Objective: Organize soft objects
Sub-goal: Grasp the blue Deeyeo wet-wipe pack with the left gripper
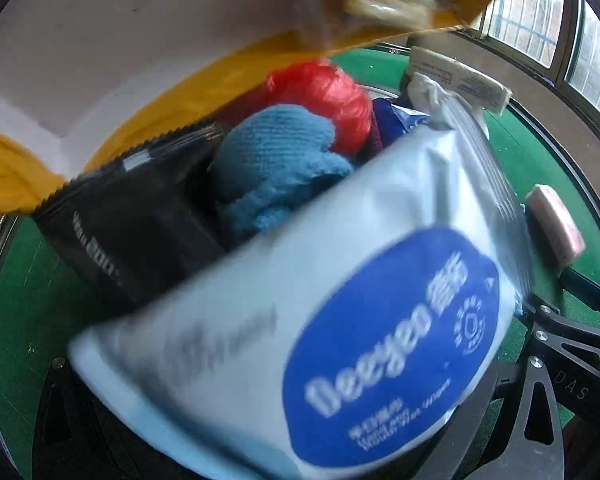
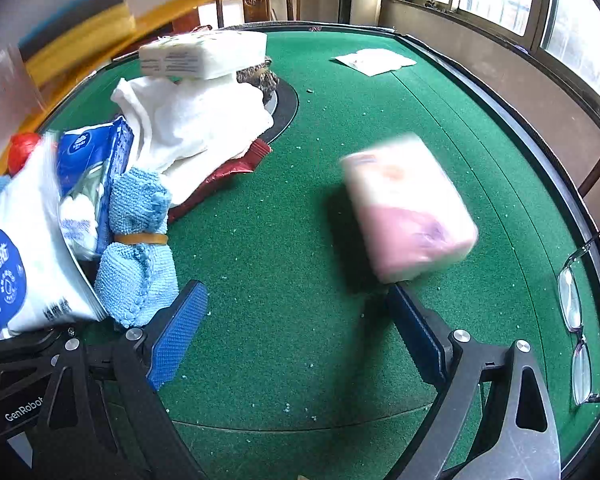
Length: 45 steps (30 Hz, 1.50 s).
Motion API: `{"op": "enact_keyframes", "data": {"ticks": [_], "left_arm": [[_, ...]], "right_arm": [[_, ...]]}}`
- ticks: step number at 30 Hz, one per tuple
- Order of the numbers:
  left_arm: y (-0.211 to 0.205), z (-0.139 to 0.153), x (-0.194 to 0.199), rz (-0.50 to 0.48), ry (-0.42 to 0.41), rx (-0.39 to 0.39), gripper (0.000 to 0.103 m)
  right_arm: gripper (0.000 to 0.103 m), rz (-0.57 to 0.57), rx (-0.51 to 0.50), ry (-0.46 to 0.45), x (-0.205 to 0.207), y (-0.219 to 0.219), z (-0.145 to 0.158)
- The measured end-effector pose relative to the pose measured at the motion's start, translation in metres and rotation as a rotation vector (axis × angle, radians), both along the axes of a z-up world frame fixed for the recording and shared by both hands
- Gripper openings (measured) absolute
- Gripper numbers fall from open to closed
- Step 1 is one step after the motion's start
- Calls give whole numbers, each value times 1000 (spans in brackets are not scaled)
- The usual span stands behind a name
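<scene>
Right gripper spread wide, blue ribbed pads well apart with only green felt table between them, nothing held. Just ahead and a little to the right, a soft pink-and-white plastic-wrapped tissue pack, blurred, lying near the right-hand pad, long axis running away from the camera and slanting down to the right; cannot tell whether resting on the felt or just above it. Judged the nearer tool for that pack, since in the left wrist view the same pack sits far off at the right edge. To square up, probably a small shift rightward so both pads straddle the short sides. Left gripper's fingers hidden behind a large white soft pouch of wipes with a blue oval label filling the foreground and seemingly clamped, though cannot tell for sure. Beyond that pouch, a crowded pile: blue knitted cloth, red crinkled plastic bag, black foil packet. In the right wrist view, a light-blue microfibre cloth bound by a rubber band and white folded towel on the left
</scene>
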<state>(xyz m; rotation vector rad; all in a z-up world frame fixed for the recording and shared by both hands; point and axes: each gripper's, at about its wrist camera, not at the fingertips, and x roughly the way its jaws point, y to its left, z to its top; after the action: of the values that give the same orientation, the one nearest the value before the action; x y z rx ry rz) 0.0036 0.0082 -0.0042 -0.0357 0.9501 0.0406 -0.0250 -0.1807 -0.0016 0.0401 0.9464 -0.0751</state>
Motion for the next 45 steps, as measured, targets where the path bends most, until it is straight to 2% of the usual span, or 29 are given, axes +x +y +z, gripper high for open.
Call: {"op": "enact_keyframes", "data": {"ticks": [45], "left_arm": [[0, 1, -1, 2, 0, -1, 103]], "right_arm": [[93, 3, -2, 2, -1, 2, 1]]}}
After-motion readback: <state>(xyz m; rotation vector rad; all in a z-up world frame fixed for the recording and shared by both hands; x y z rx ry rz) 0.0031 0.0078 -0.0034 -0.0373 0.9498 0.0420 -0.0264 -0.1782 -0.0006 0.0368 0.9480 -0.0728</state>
